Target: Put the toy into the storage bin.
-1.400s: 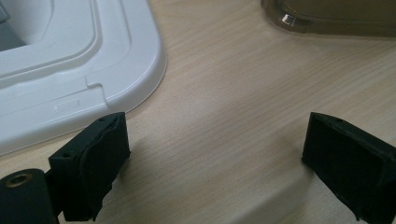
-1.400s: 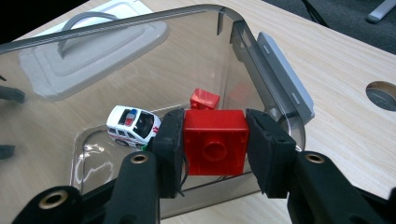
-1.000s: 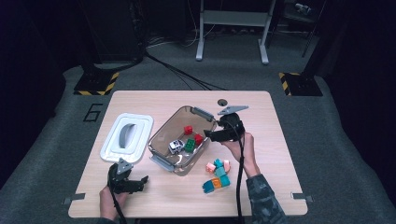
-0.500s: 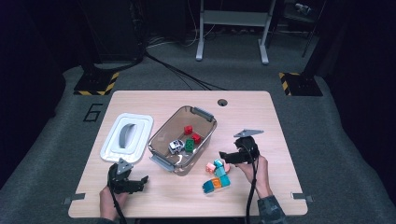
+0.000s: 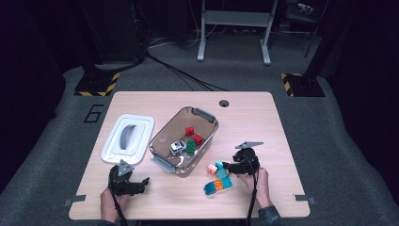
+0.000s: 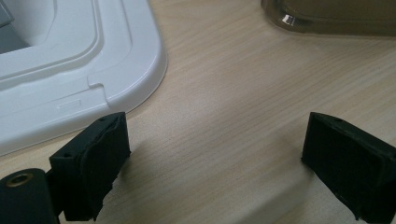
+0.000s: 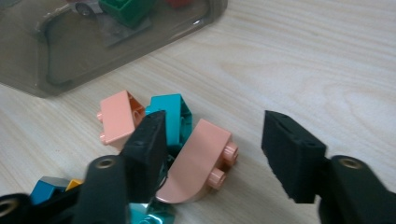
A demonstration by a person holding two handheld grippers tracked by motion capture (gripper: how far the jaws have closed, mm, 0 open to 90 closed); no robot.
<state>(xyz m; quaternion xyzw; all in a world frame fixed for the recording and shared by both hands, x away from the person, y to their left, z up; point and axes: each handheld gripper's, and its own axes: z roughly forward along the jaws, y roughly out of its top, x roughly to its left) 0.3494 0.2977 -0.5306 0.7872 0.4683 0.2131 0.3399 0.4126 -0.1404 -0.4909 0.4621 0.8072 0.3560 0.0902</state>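
Blocks on wood table [image 5: 263,122], small pile near front edge, to right of brown see-thru box [image 5: 184,140]. Right gripper [image 7: 212,149] low over pile, jaws just been closing, now part open w/ pink curved block [image 7: 198,163] between them. Left jaw close to curved side of it, right jaw apart from its studs, so no squeeze yet. Same gripper seen from high view [image 5: 226,165], held by right hand [image 5: 256,181], pointing left at pile. Pink square block [image 7: 116,116] just behind left jaw, teal block [image 7: 170,114] beside it, touching. Blue + orange bits [image 7: 51,186] peeking out at bottom left, partly hidden by gripper. In high view, blue-orange piece [image 5: 219,185] lying at front of pile.

Box w/o lid, holding red block [image 5: 190,131], green block [image 5: 191,146], 2nd red one [image 5: 198,139] + small white toy car [image 5: 177,147]. White lid [image 5: 128,139] flat on table, left of box, not touching.

Left gripper [image 6: 215,158] wide open, nothing between jaws, just bare wood. Sits near front left of table [image 5: 136,181], close to lid corner [image 6: 116,79]. Box edge [image 6: 327,18] at top of left gripper view.
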